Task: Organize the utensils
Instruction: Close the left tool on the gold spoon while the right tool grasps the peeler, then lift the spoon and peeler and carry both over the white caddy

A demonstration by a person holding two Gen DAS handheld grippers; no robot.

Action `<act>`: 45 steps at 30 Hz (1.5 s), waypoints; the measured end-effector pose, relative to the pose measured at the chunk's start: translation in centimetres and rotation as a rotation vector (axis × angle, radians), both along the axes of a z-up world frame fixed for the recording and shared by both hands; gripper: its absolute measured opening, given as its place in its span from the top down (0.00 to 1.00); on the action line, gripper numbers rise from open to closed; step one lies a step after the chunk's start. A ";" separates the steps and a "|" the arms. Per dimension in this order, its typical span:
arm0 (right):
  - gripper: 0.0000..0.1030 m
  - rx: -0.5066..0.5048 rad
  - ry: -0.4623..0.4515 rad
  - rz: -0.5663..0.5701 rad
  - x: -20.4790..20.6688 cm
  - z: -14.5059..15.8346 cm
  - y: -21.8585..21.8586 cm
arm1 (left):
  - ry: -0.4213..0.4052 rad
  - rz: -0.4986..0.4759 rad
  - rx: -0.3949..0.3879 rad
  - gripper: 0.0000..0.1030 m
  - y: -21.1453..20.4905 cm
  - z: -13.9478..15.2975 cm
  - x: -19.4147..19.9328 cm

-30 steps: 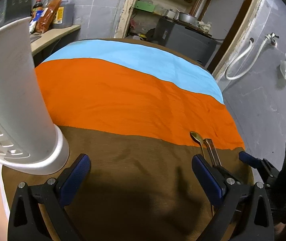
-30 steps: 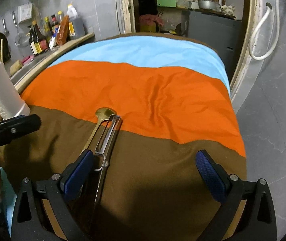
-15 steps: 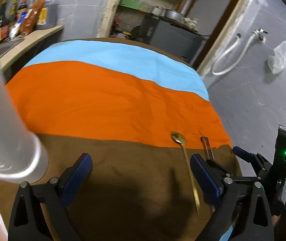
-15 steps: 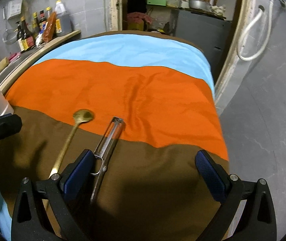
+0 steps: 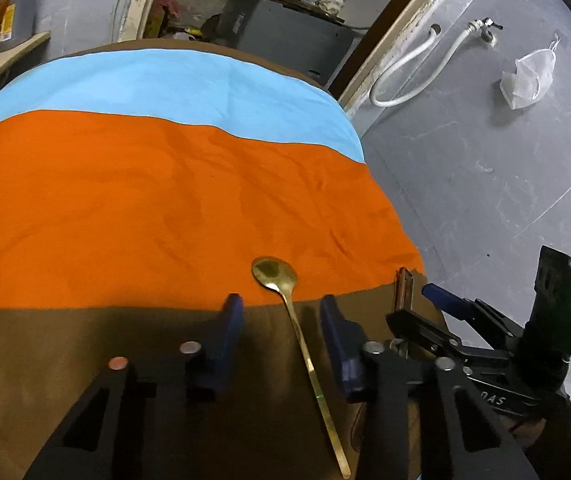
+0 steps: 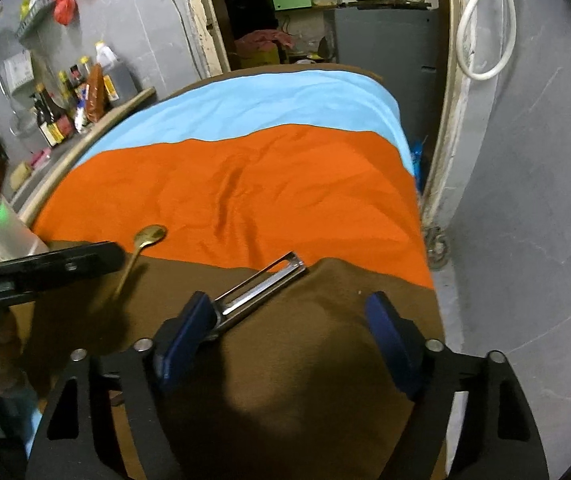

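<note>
On the striped cloth point(image 5: 165, 200), the left gripper point(image 5: 281, 332) has just been closing around the spoon point(image 5: 285, 292), pads not touching; beside it, the right gripper point(image 6: 289, 332), also narrowing, stands spread, the peeler point(image 6: 261, 284) against its left pad.

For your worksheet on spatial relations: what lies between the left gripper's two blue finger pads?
The gold spoon's handle lies between the left gripper's pads on the brown cloth, seen in the left wrist view.

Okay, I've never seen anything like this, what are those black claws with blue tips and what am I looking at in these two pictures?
They are two hand-held grippers, each with a camera looking along its fingers. One picture is from the left gripper, one from the right gripper. A brown, orange and light blue striped cloth covers the table. On it lie a slim gold metal spoon and a silver metal peeler. Both grippers have just been closing: the left's blue pads flank the spoon's handle, the peeler lies by the right's one pad. Nothing is gripped yet.
</note>
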State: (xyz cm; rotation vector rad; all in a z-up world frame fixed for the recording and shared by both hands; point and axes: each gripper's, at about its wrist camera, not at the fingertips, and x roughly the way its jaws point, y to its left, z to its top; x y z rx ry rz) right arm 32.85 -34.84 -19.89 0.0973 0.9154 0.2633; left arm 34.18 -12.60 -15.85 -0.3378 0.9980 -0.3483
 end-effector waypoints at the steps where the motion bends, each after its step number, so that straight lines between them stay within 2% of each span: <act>1: 0.34 0.021 0.003 -0.003 0.1 0.0 -0.2 | 0.010 -0.006 -0.005 0.76 -0.1 -0.1 0.1; 3: 0.34 0.069 0.011 -0.007 0.3 -0.2 -0.5 | 0.019 -0.026 -0.012 0.77 -0.6 -0.1 0.5; 6: 0.39 0.128 0.016 -0.008 0.8 -0.4 -0.7 | 0.021 -0.053 -0.003 0.77 -1.4 -0.2 0.9; 8: 0.43 0.160 0.016 -0.005 1.1 -0.6 -0.7 | 0.032 -0.069 -0.002 0.81 -1.7 -0.3 1.1; 10: 0.57 0.173 0.016 0.001 1.4 -0.6 -0.8 | 0.040 -0.069 0.012 0.87 -1.8 -0.4 1.4; 13: 0.66 0.214 0.040 0.006 2.3 -1.0 -0.7 | 0.058 -0.065 0.013 0.92 -1.7 -0.6 2.0; 22: 0.67 0.209 0.144 -0.006 4.2 -1.9 0.8 | 0.092 -0.088 0.012 0.92 -2.2 -0.9 2.9; 29: 0.67 0.081 0.172 -0.021 4.6 -1.4 3.4 | 0.091 -0.077 0.040 0.95 -2.6 -0.5 2.7; 30: 0.70 0.074 0.174 -0.032 4.6 -1.3 3.4 | 0.090 -0.073 0.040 0.96 -2.6 -0.5 2.6; 31: 0.76 0.077 0.176 -0.042 4.7 -1.2 3.3 | 0.087 -0.067 0.041 0.96 -2.5 -0.3 2.4; 38: 0.82 0.221 0.180 -0.094 3.8 -0.9 1.5 | 0.010 -0.021 0.068 0.97 -1.4 1.5 0.1; 41: 0.85 0.272 0.146 -0.098 2.8 -0.2 1.4 | -0.031 0.004 0.079 0.97 -0.6 2.8 -0.7; 45: 0.88 0.288 0.075 -0.078 1.1 1.2 1.7 | -0.101 0.023 0.093 0.97 0.5 4.7 -2.0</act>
